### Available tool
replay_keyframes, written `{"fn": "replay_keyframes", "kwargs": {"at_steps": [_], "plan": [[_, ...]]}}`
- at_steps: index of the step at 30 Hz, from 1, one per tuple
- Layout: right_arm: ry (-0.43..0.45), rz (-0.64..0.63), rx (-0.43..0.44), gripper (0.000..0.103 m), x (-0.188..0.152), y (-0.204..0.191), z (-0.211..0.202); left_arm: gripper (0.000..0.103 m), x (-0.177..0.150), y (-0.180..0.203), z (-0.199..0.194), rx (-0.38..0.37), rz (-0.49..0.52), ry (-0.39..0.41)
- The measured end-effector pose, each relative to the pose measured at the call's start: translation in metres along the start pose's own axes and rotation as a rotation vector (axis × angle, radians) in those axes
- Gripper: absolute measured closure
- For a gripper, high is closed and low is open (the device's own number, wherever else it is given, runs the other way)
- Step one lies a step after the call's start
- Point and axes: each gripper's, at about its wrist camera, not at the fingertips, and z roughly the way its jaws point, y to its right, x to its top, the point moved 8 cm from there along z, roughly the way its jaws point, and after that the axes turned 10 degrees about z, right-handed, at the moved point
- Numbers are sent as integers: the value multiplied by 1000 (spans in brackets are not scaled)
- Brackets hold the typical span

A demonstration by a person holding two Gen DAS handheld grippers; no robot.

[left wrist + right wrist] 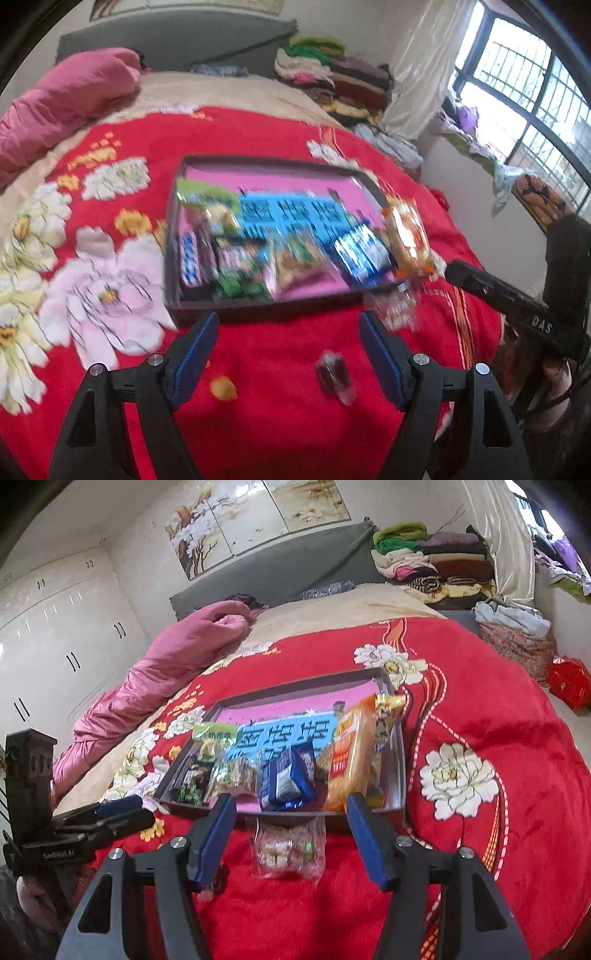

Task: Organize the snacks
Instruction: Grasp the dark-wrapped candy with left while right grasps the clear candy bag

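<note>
Left gripper [288, 334]: jaws wide, holding nothing, above the red blanket [280, 413]. Below the left jaw lies a yellow candy [222, 388]; between the jaws, nearer the right one, a dark wrapped candy [334, 373]. Ahead of the jaws sits the tray [184, 310] with snacks along its near edge; this view is blurred.

Right gripper [291, 812]: jaws wide, holding nothing. Between them, on the blanket, lies a clear bag [288, 849] of small sweets, just short of the tray's near rim. Ahead, in the tray, left to right: green packet [212, 738], blue packet [286, 779], orange packet [349, 760] leaning upright beyond the right jaw.
</note>
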Motion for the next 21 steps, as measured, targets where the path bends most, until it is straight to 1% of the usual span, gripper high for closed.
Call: {"fn": "replay_keyframes", "kwargs": {"at_steps": [7,12,15,19,21], "plan": [[-47,-8,-10,40,-16,-1,0,24,-27,28,13,-43,42,-87],[-83,3,-5,40,-26,0,-1,24,-36,43,19,-32,91,-112],[-100,-4,-3,40,-30,-1,1,24,-38,45,23,-24,92,-125],[-121,-13,-8,40,-34,-1,7,24,-39,47,26,5,87,-121],[-137,-21,-16,40,-37,-1,11,24,-40,49,28,0,84,-124]]}}
